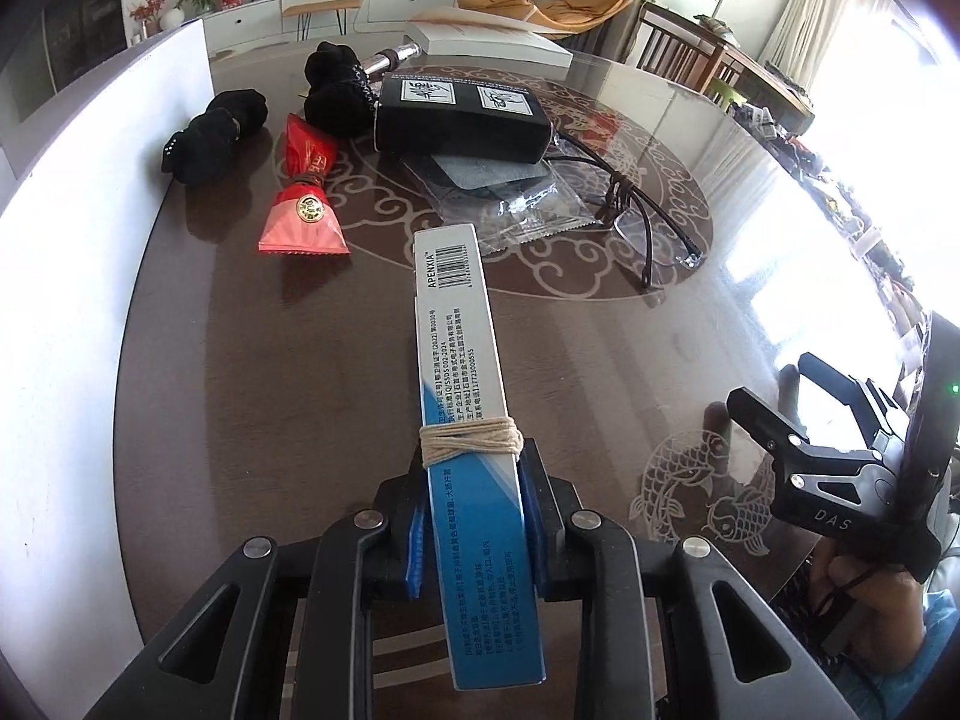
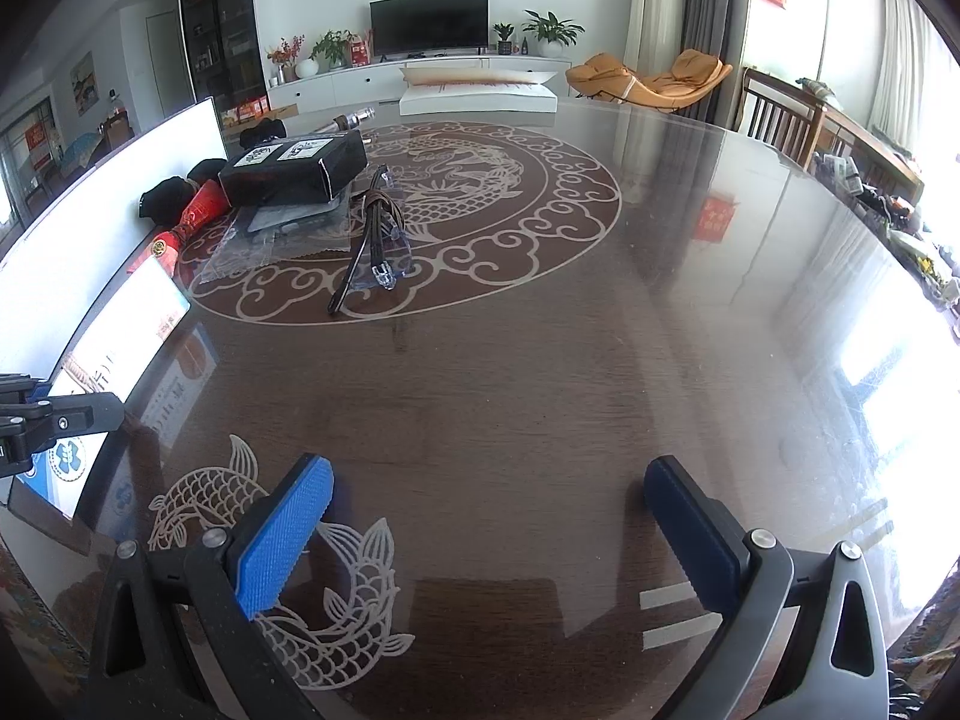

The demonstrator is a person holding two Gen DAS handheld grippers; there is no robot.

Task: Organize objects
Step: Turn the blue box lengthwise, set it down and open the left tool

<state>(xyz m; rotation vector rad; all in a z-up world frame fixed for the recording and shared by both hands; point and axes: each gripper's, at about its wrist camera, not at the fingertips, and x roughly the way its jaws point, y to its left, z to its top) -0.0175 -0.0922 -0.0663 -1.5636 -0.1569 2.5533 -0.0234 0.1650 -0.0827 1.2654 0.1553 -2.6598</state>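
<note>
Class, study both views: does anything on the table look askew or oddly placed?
Yes. The black box sits partly on a clear plastic packet instead of flat on the table, so it looks tilted. The glasses lie folded beside them.

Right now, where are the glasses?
The glasses lie folded on the table, right of the clear packet and the black box. In the right wrist view they sit on the ring pattern, left of centre.
</note>
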